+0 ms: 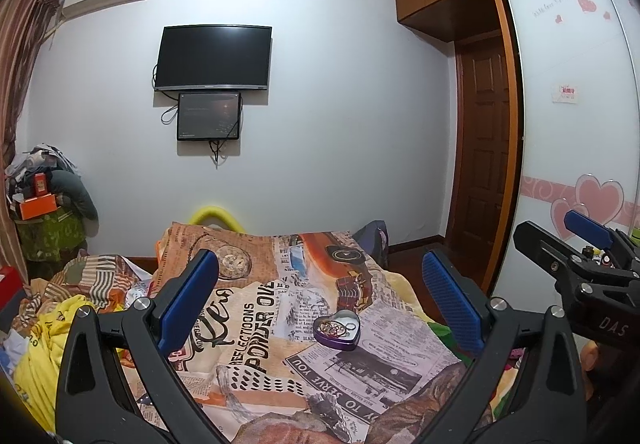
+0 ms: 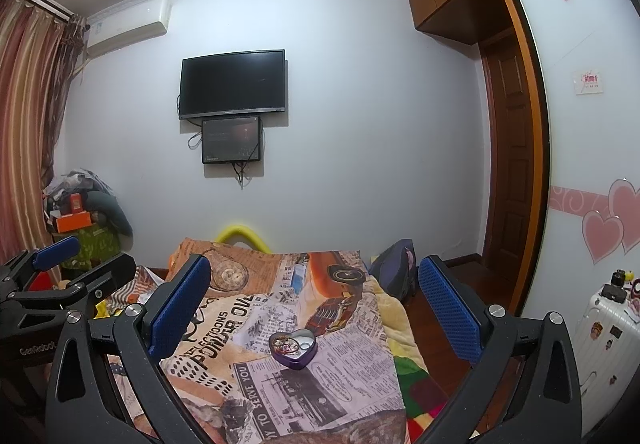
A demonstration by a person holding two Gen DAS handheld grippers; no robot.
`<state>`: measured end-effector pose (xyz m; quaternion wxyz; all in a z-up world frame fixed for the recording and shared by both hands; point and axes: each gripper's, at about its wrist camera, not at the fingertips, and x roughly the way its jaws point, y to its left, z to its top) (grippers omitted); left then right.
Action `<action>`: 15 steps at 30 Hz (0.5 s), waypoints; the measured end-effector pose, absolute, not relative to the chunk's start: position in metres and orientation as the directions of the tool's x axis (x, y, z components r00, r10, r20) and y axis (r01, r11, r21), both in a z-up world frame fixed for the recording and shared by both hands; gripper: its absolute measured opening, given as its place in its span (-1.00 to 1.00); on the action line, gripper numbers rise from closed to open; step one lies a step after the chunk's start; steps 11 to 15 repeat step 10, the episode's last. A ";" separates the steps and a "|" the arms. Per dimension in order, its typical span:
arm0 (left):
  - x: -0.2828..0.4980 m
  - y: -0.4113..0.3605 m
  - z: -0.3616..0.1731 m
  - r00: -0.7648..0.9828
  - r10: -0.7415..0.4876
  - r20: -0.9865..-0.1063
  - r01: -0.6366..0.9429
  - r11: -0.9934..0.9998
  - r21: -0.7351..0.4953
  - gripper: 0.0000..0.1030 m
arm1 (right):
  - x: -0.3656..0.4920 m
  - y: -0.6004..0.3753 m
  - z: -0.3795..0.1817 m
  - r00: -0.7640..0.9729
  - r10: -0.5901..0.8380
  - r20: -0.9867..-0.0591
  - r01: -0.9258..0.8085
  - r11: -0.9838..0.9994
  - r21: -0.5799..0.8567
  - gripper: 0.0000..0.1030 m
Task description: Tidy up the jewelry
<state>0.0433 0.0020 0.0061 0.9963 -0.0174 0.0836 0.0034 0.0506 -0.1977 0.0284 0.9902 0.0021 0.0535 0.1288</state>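
Observation:
A purple heart-shaped tin [image 1: 337, 332] lies open on the printed bedspread [image 1: 256, 360], holding a tangle of rings and chains [image 1: 334, 329]. In the right wrist view the same tin [image 2: 294, 350] sits between the fingers, farther off, its jewelry [image 2: 285, 346] on its left side. My left gripper [image 1: 320, 300] hovers above the bed, open, nothing between its blue pads. My right gripper [image 2: 316, 304] is likewise open and empty. Each gripper shows in the other's view: the right one [image 1: 576, 256] at the right edge, the left one [image 2: 60, 268] at the left edge.
The bed carries a newspaper-print cover and a heap of yellow and striped clothes [image 1: 60, 316] on its left. A dark bag [image 2: 394, 266] lies past the bed's right side. A white suitcase [image 2: 608, 328] stands at the right by the wardrobe. A television [image 1: 212, 58] hangs on the far wall.

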 end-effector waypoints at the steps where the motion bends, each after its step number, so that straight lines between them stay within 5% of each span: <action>1: 0.044 0.002 0.006 0.986 0.003 -0.168 -0.009 0.999 -0.033 0.99 | 0.051 -0.198 0.029 0.961 0.254 -0.107 -0.254 0.967 0.019 1.00; 15: 0.059 0.007 -0.003 0.980 0.012 -0.197 -0.019 0.999 -0.038 0.99 | 0.063 -0.197 0.023 0.960 0.244 -0.137 -0.242 0.970 0.029 1.00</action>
